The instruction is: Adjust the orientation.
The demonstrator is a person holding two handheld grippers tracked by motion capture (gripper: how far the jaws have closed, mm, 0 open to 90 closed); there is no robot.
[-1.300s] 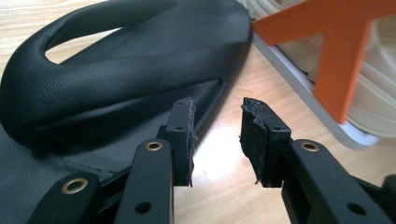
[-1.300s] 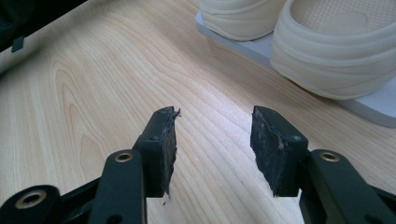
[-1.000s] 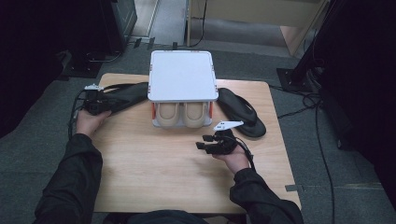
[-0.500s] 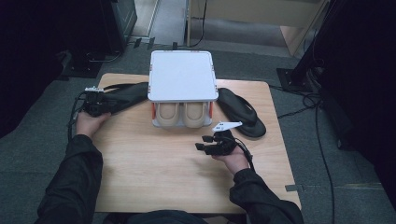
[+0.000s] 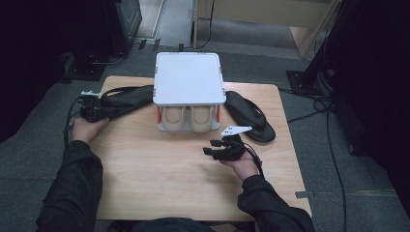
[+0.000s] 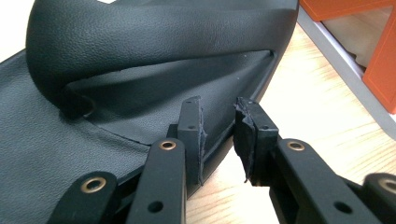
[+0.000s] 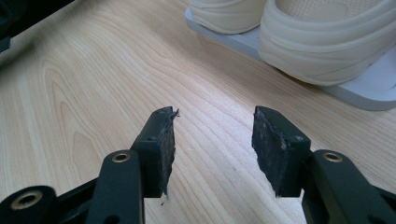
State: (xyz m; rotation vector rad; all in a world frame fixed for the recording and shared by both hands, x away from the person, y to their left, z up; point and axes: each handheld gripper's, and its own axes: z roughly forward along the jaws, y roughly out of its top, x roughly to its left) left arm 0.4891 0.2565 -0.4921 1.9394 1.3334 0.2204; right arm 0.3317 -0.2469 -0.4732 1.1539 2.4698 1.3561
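2 black slippers [image 5: 126,99], 2 cream shoes [image 5: 175,118], 1 white rack [image 5: 189,78]

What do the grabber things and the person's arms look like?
Both grabbers are black. The left gripper has two flat black fingers with frayed rubber pads on arms with brass-coloured rivets; so does the right gripper. The right one carries a grey three-cornered plate on top, and a black cable trails from the left one. The person wears dark long sleeves.
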